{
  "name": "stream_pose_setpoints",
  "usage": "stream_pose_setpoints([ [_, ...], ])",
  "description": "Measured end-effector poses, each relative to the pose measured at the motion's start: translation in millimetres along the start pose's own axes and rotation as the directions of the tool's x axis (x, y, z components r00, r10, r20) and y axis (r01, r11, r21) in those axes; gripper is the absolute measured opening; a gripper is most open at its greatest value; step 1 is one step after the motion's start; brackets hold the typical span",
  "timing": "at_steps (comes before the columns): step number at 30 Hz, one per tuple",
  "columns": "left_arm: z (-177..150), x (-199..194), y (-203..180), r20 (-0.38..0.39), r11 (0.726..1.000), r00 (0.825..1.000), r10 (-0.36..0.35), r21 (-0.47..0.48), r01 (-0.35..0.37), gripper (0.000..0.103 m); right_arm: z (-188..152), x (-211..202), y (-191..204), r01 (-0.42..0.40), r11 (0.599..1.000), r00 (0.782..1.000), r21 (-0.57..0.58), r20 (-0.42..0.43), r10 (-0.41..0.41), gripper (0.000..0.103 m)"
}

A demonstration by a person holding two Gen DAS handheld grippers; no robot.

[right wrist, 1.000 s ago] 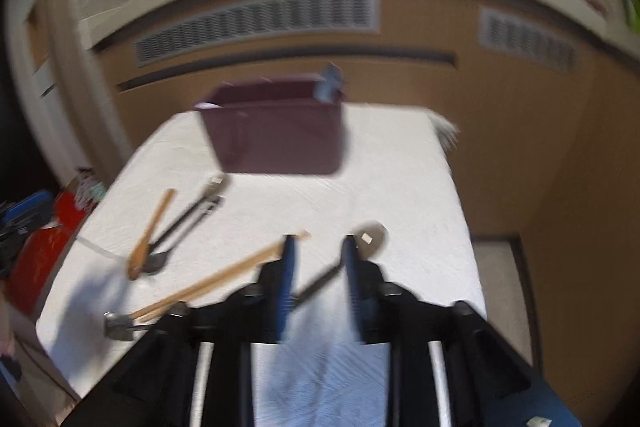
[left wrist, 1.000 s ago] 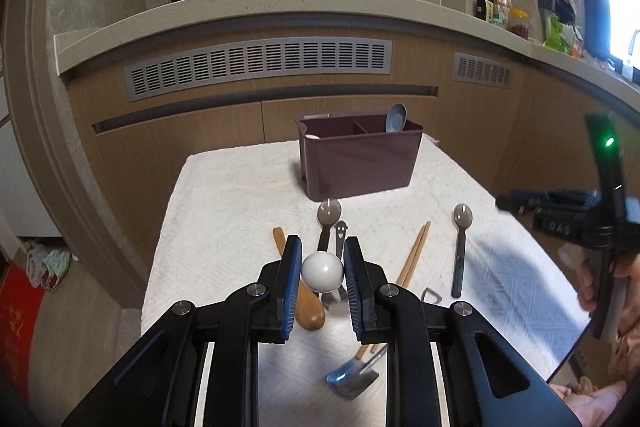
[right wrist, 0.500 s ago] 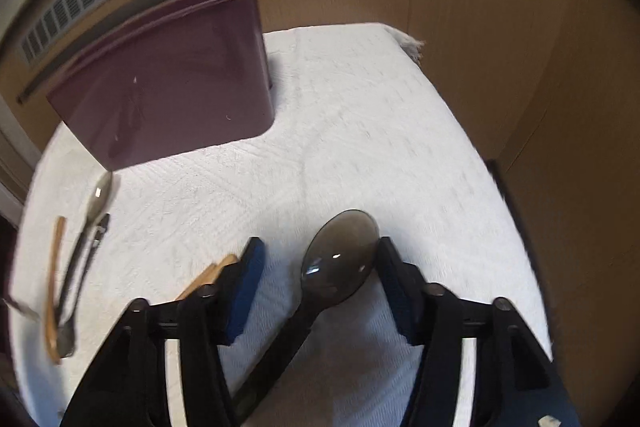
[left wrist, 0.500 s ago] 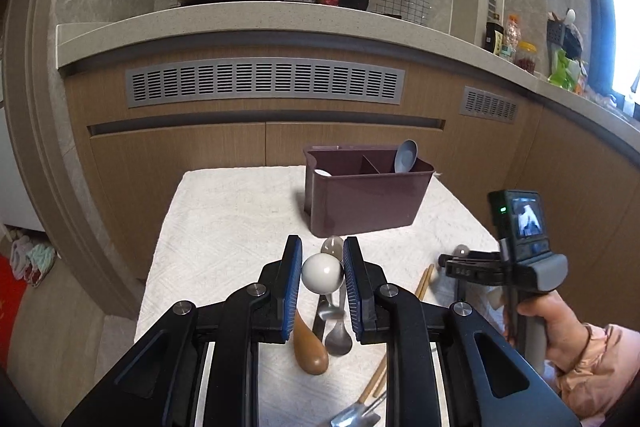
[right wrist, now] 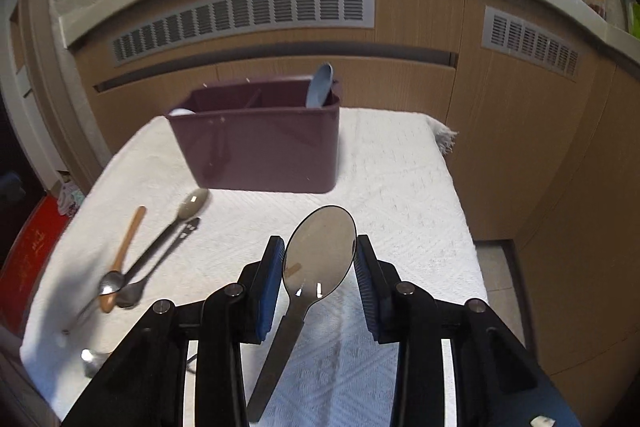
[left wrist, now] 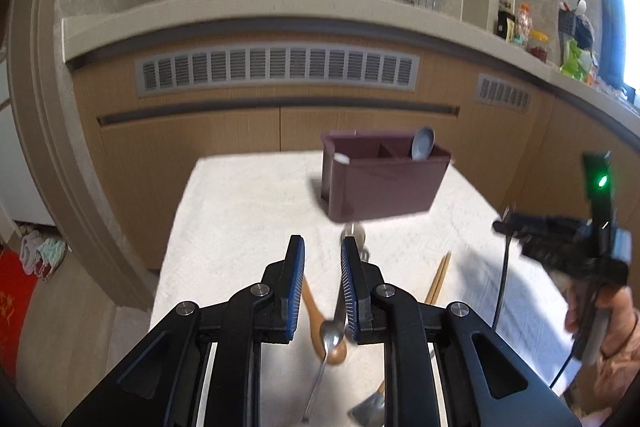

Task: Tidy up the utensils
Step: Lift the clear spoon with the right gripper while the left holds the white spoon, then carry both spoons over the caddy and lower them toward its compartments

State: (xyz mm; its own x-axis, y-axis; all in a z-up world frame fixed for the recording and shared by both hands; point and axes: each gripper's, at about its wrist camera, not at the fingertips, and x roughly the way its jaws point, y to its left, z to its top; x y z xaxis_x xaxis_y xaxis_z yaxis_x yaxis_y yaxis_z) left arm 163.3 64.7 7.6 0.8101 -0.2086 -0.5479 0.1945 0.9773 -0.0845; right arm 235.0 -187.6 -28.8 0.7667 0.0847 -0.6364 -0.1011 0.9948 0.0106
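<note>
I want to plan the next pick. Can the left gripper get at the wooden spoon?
Probably yes. The left gripper is empty, and the wooden spoon lies just beneath it on the cloth. A metal spoon rests across its bowl, so the handle looks easier.

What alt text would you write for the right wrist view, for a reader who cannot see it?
The right gripper, whose jaws have just been closing, grips a large metal spoon by its bowl above a white cloth. Behind stands a maroon caddy holding a blue spoon; more spoons lie at the left.
</note>
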Motion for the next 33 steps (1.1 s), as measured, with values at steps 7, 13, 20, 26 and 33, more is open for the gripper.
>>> stream_pose_setpoints([
  [7, -70.9, 1.2, 9.0, -0.171, 0.998, 0.983, -0.064, 0.002, 0.066, 0.021, 3.2, -23.6, 3.2, -0.066, 0.998, 0.997, 0.001, 0.035, 0.066, 0.031],
  [13, -120.9, -0.4, -0.6, -0.19, 0.998, 0.979, 0.07, 0.015, -0.068, 0.022, 0.2, -33.7, 11.7, -0.078, 0.997, 0.996, -0.025, 0.051, 0.079, 0.031],
  [20, -127.6, 12.8, 9.0, -0.242, 0.994, 0.967, 0.079, -0.053, -0.094, 0.023, -3.3, -44.8, 15.3, -0.056, 0.997, 0.996, -0.046, 0.07, 0.06, 0.031],
  [26, -126.7, 12.5, 4.6, -0.213, 0.992, 0.97, 0.116, -0.024, -0.124, 0.022, -2.3, -54.7, 15.4, -0.043, 0.998, 0.994, -0.051, 0.098, 0.048, 0.031],
  [33, -72.5, -17.6, -5.5, -0.015, 0.992, 0.992, 0.122, 0.018, -0.122, 0.022, 0.7, -75.0, 18.1, -0.029, 0.996, 0.986, -0.083, 0.162, 0.042, 0.031],
])
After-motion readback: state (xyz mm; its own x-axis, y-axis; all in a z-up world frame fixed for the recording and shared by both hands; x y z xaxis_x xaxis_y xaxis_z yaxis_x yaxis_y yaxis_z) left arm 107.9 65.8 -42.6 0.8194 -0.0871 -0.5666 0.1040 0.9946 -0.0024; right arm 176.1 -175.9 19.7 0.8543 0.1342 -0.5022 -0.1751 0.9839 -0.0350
